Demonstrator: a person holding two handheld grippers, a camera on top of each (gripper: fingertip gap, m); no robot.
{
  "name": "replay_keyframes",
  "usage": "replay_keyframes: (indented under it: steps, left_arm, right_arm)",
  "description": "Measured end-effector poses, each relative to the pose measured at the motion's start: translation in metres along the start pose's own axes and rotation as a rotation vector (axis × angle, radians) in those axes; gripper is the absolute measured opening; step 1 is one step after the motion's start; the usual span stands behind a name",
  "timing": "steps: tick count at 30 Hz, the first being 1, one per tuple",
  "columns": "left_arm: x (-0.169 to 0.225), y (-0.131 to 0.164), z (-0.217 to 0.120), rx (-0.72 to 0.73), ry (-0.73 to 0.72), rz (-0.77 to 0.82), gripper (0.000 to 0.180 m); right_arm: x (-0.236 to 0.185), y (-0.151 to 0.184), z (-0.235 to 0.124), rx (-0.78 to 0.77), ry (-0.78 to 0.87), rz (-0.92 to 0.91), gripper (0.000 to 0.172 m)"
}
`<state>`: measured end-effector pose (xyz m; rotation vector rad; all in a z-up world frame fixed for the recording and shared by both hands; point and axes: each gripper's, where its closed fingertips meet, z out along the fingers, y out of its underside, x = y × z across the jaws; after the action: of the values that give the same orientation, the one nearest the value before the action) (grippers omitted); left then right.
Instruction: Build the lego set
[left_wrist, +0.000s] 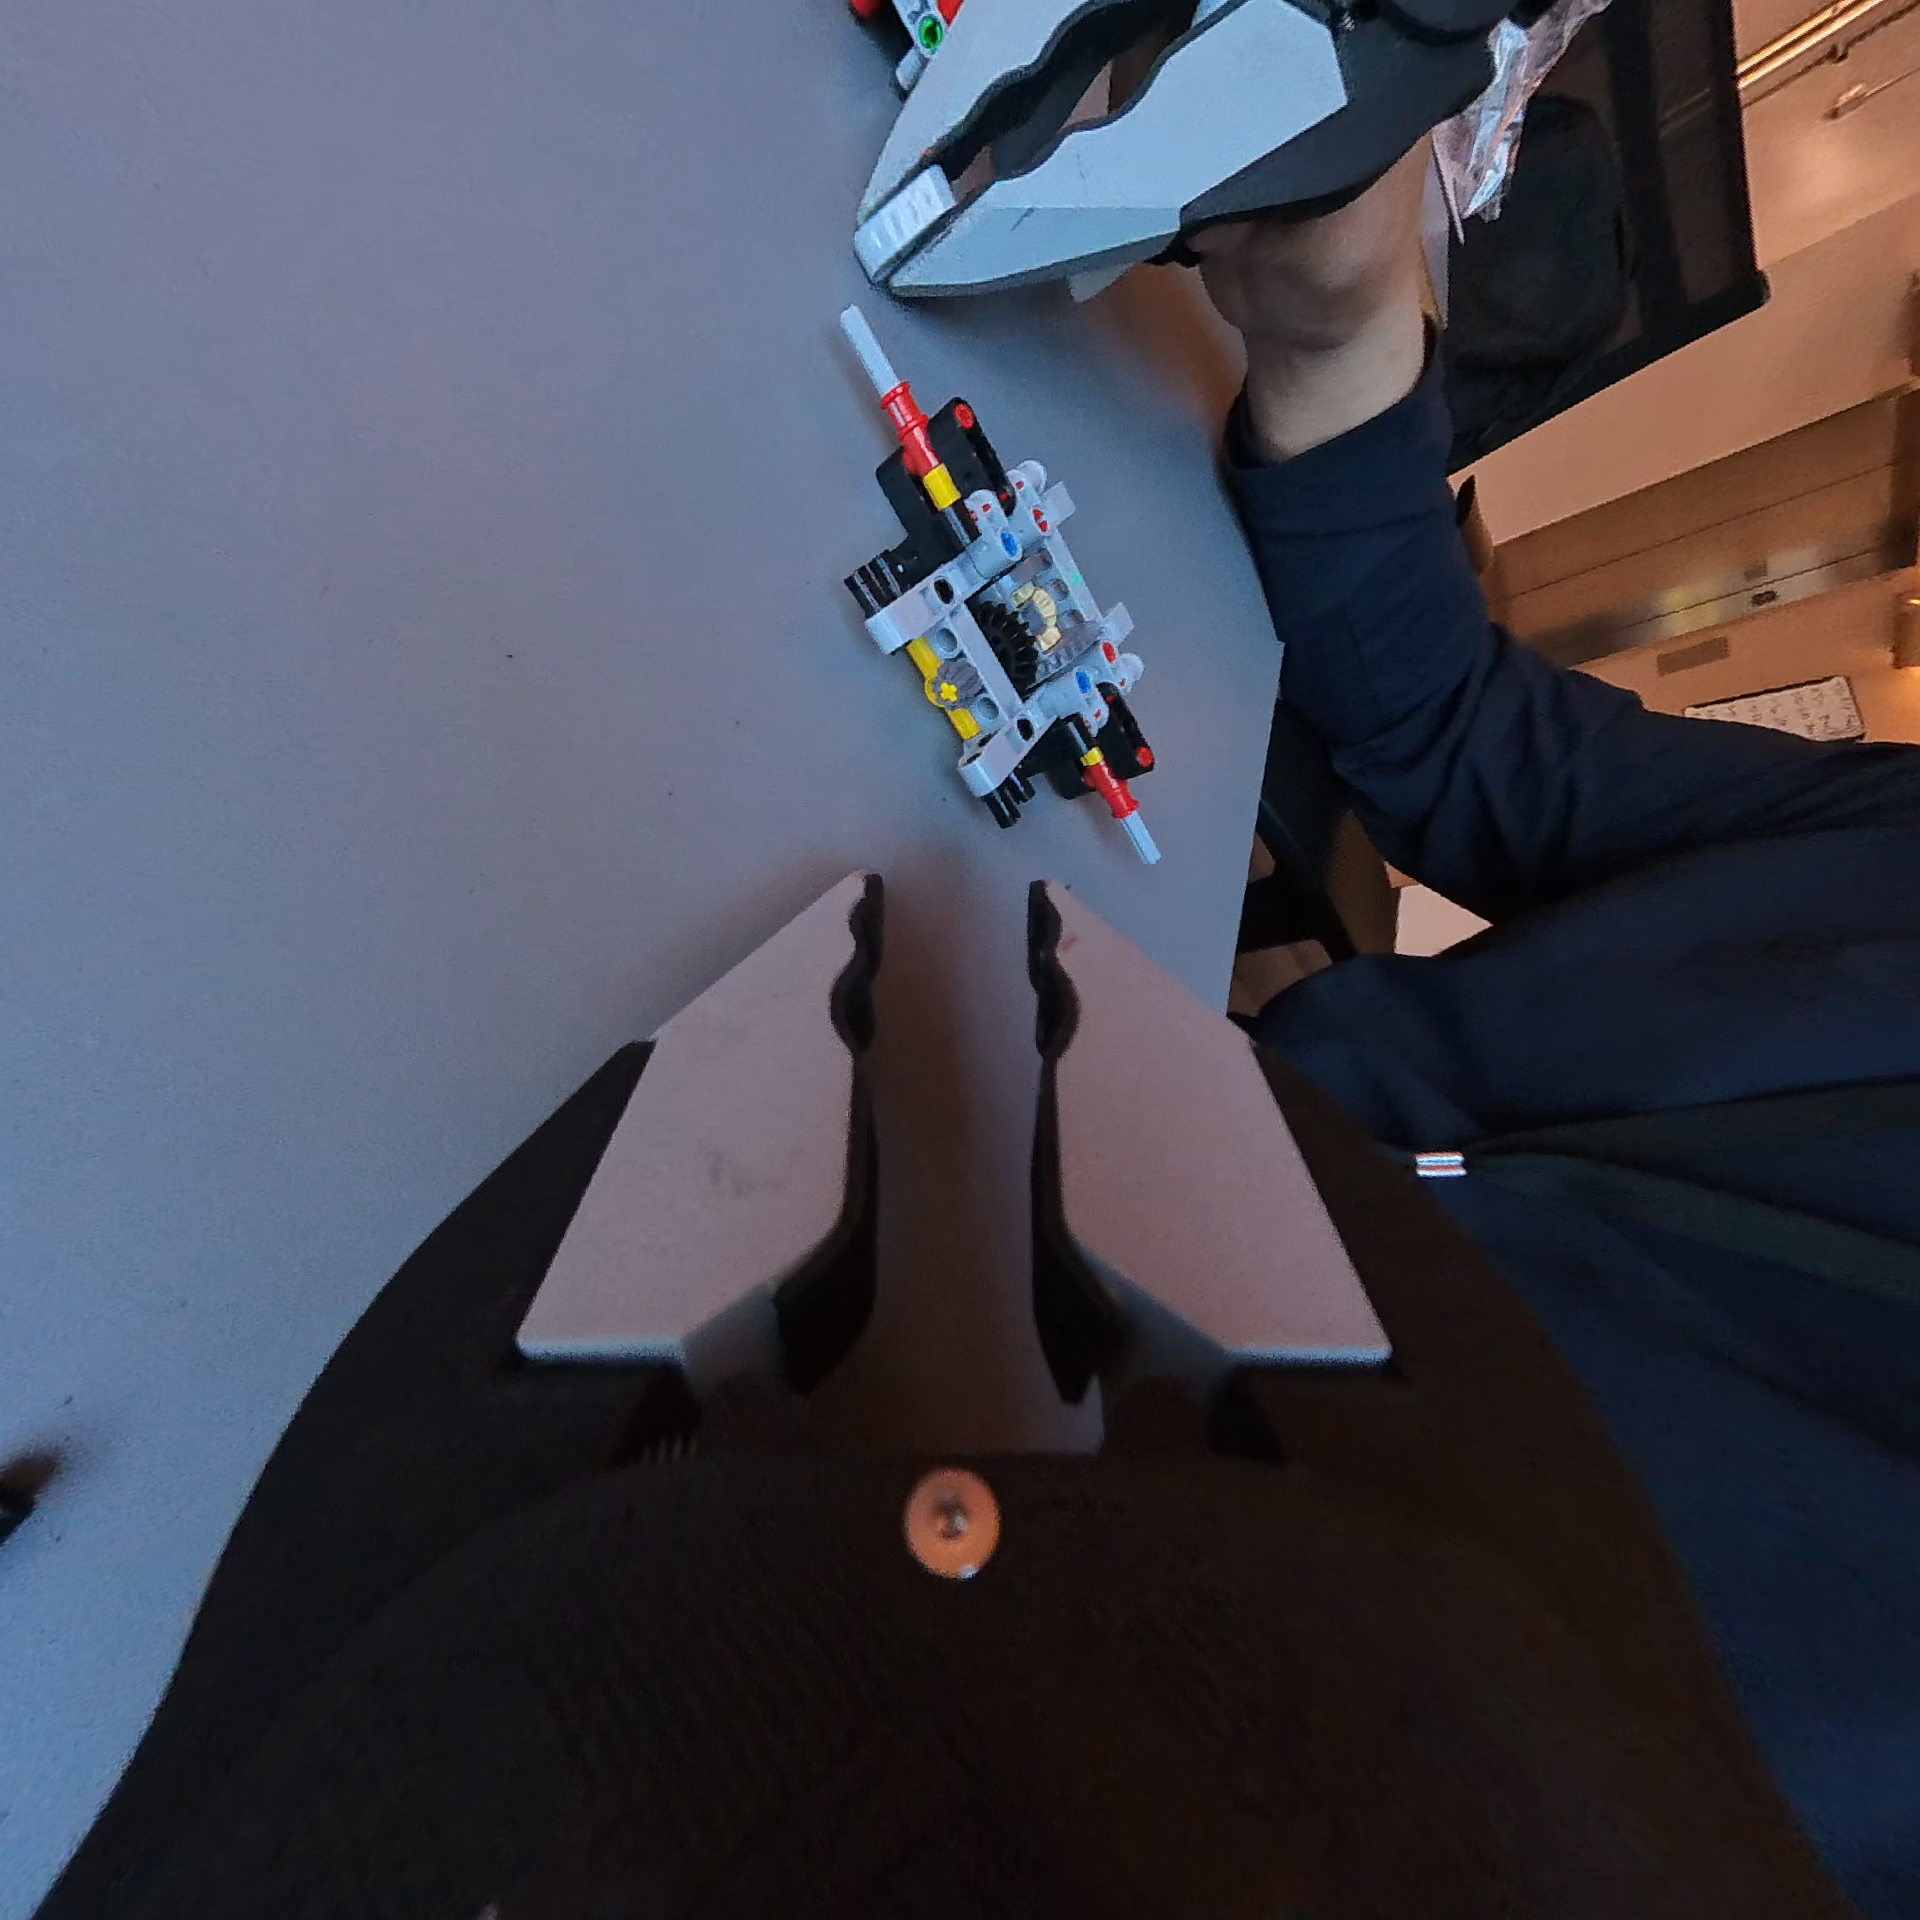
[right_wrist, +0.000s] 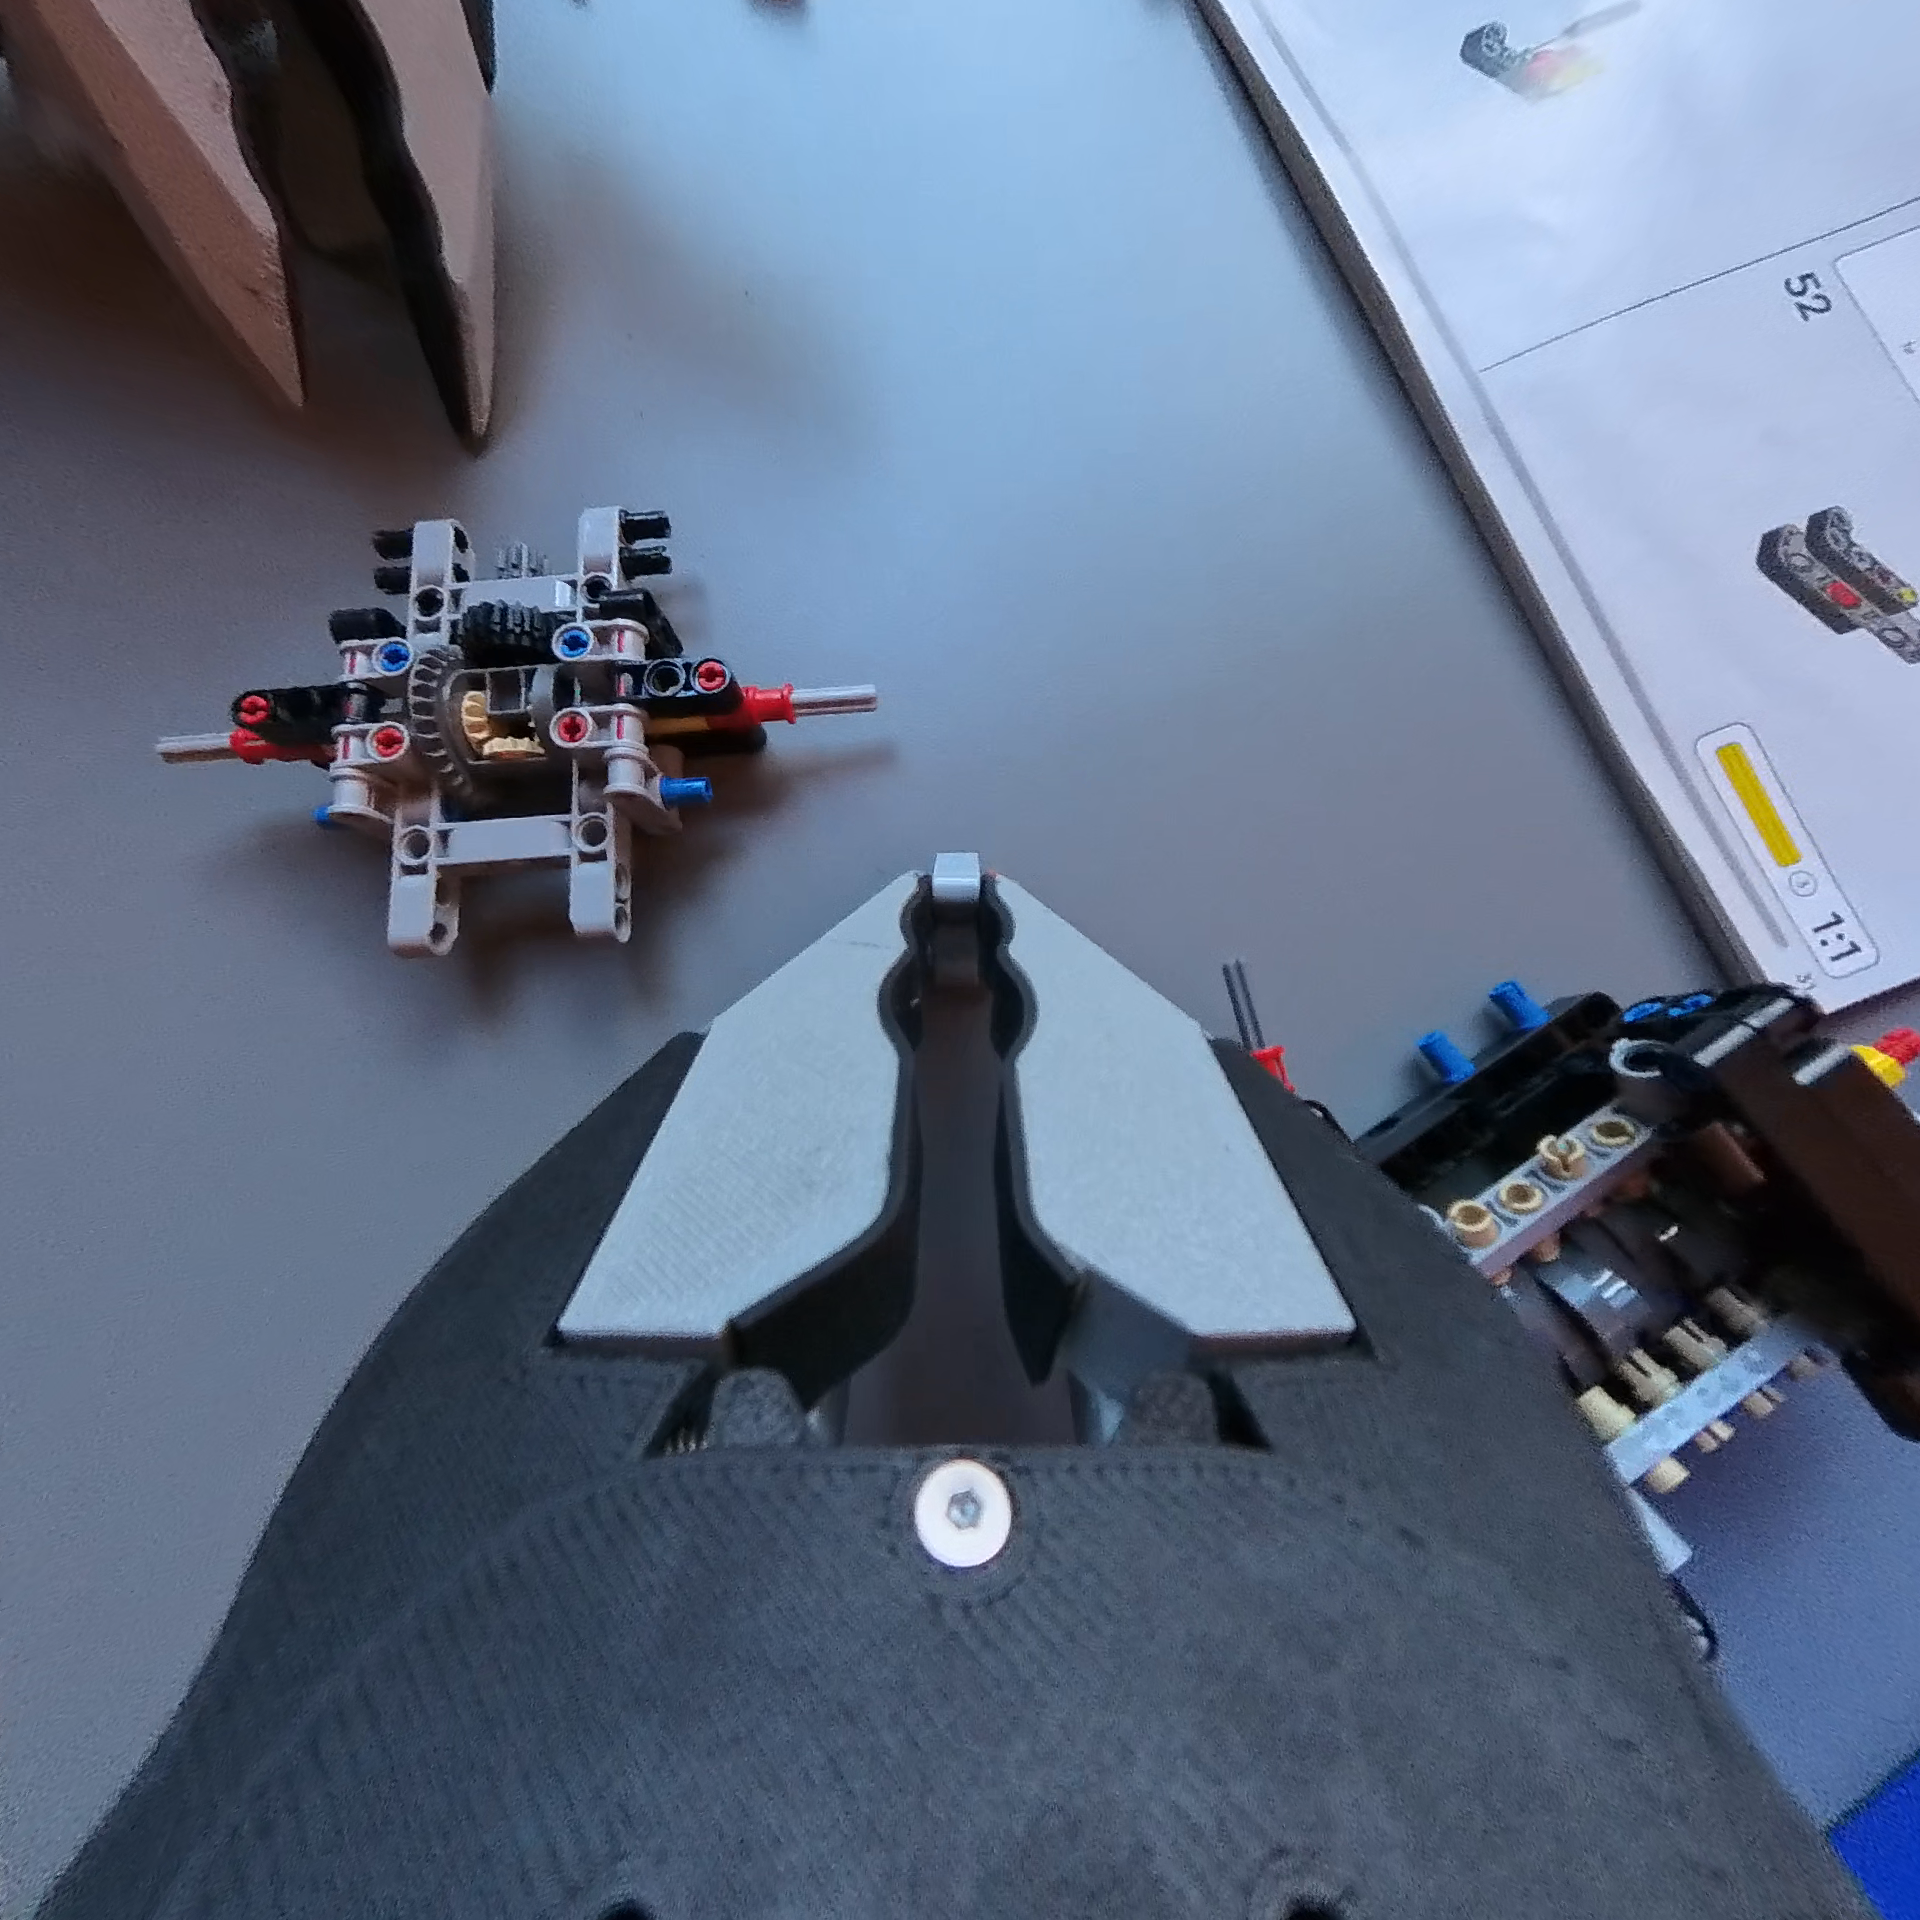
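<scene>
Ahead of the left gripper (left_wrist: 954, 896) lies a glossy plastic brick assembly (left_wrist: 1003, 613) on the smooth matt table (left_wrist: 416, 520); right of the right gripper (right_wrist: 957, 878), a paper booklet (right_wrist: 1662, 312).

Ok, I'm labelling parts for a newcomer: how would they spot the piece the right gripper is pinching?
Find the grey table. The grey-fingered right gripper sits above it, near the gear assembly. At its fingertips is a small light-grey beam piece, the only part off the table.

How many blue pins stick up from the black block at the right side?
2 blue pins, side by side on the black block beside the booklet; others may be hidden.
</scene>
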<state>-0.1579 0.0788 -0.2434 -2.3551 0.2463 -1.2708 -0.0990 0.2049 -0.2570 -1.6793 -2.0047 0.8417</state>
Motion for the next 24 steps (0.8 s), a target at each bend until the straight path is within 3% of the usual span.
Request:
replay_keyframes:
  steps: [13,17,20,24]
  left_arm:
    - [-0.002,-0.001,-0.002,0.01,0.016,0.008,0.025]
    - [-0.002,-0.005,-0.001,0.025,0.017,0.008,0.026]
    - [-0.001,-0.006,0.0,0.023,0.027,0.007,0.026]
    - [-0.002,-0.009,0.002,0.02,0.032,0.008,0.026]
  right_arm:
    - [-0.002,-0.015,-0.021,0.115,-0.028,-0.005,0.023]
    - [-0.038,-0.04,-0.037,0.235,-0.115,-0.114,0.023]
    - [-0.065,-0.034,-0.028,0.187,-0.169,-0.2,0.018]
    - [-0.07,-0.013,-0.012,0.051,-0.154,-0.245,0.015]
